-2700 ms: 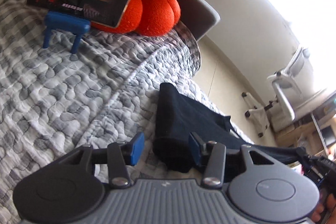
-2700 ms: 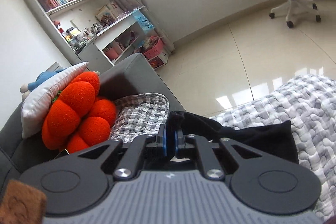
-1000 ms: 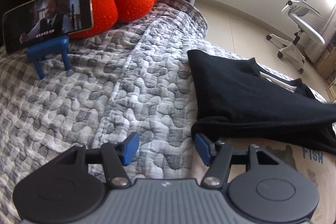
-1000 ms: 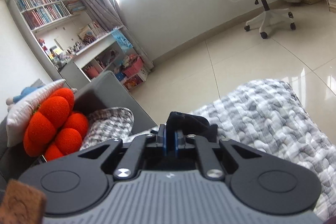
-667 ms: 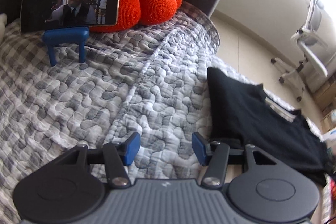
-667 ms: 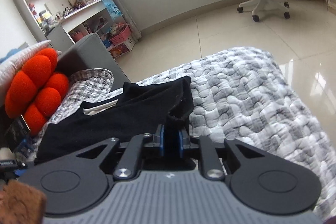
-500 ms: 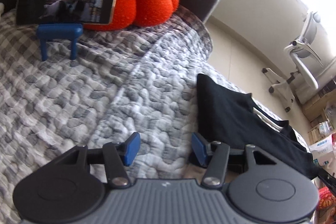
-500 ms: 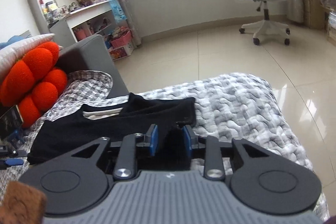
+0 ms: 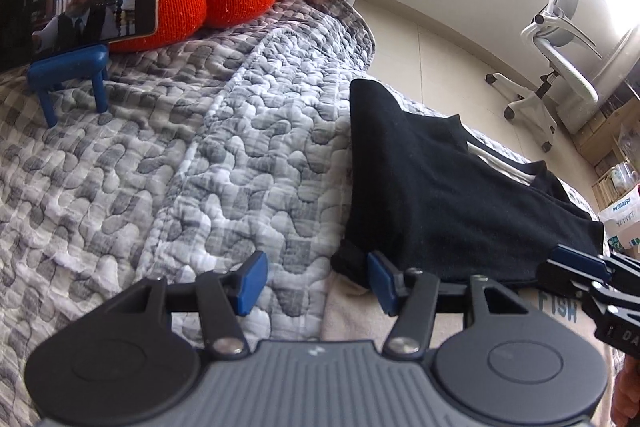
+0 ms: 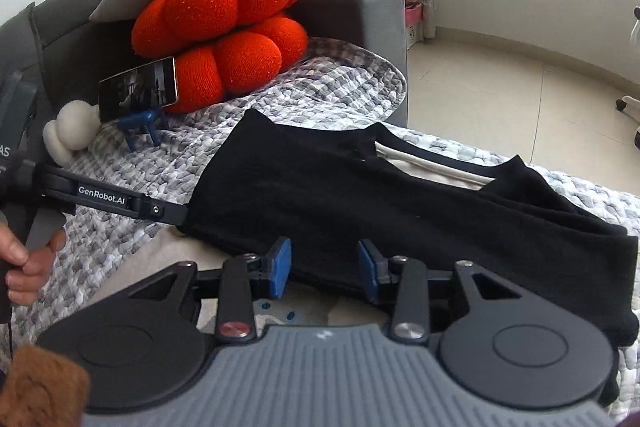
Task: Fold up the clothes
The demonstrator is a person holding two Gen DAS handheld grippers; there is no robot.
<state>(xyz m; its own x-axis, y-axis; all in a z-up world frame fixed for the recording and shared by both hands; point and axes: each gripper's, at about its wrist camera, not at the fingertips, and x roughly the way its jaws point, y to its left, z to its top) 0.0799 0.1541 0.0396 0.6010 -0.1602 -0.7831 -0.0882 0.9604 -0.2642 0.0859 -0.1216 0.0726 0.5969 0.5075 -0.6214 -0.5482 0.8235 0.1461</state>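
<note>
Black shirt (image 10: 360, 195) lies folded on the quilted grey blanket (image 9: 200, 155); left hand-held gripper (image 9: 314, 281) and right hand-held gripper (image 10: 322, 269) both spread wide, gripping nothing.

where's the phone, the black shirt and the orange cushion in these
phone (image 9: 84, 7): left wrist view, middle of its lit screen.
black shirt (image 10: 360, 195): right wrist view, middle of the folded black fabric.
orange cushion (image 10: 224, 39): right wrist view, a front lobe of the knitted surface.
</note>
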